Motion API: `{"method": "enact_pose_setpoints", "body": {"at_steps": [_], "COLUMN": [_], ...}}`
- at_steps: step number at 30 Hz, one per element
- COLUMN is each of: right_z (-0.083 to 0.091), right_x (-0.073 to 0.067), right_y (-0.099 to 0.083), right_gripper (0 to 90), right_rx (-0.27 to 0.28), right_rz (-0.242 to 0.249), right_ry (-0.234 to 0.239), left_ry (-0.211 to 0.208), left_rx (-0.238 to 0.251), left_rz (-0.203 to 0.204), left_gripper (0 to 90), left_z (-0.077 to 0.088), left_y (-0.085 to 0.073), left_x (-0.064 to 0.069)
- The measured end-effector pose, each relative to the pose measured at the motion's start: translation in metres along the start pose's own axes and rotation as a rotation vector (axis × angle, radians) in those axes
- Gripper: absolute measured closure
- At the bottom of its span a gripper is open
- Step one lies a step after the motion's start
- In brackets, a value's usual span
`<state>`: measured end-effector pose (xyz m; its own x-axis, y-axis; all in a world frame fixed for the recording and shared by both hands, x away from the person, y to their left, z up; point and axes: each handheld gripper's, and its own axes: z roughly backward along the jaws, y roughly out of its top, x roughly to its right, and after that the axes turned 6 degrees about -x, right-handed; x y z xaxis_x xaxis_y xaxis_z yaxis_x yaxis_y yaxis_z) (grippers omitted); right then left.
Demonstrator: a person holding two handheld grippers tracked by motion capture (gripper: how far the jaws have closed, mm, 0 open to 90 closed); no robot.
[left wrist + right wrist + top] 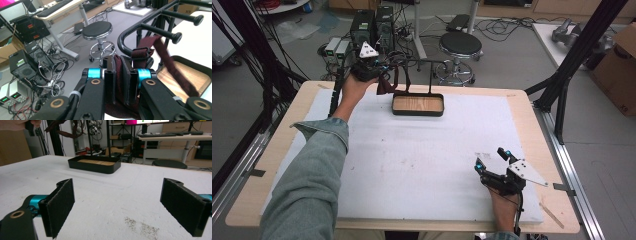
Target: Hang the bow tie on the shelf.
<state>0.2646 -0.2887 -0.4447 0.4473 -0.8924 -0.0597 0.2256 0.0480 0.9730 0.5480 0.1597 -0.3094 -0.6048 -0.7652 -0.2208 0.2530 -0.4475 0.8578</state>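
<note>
Maroon strap (pixel 172 75) looks soft, light and limp, draped over the rack (pixel 160 27). Left gripper (pixel 119 75) pinches its end beside the rack, a sound hold. Right gripper (pixel 494 161), jaws spread and empty, rests well away from the rack.

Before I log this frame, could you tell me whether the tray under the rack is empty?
Empty: the black tray shows only its bare wooden floor, and the dark red strap hangs above it, clamped in the left gripper.

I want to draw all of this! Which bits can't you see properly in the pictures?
- Dark red strap: in the left gripper view the left gripper hides its pinched part.
- Rack top: in the right gripper view the upper edge cuts it off.
- Right gripper: its hand runs off the high view's bottom edge.
</note>
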Motion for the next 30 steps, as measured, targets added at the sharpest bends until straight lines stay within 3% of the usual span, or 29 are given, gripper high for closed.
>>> {"method": "enact_pose_setpoints", "body": {"at_steps": [13, 30], "right_z": [0.0, 0.0], "right_x": [0.0, 0.0], "right_y": [0.0, 0.0], "right_gripper": [11.3, 11.3], "right_rx": [-0.002, -0.004], "right_rz": [0.0, 0.0], "right_ry": [-0.001, -0.003], "left_ry": [0.025, 0.06], "left_rx": [0.013, -0.007], "left_rz": [-0.008, -0.006], "left_gripper": [80.6, 75.8], "left_z": [0.0, -0.009], "left_y": [-0.001, -0.006], "left_x": [-0.003, -0.004]}}
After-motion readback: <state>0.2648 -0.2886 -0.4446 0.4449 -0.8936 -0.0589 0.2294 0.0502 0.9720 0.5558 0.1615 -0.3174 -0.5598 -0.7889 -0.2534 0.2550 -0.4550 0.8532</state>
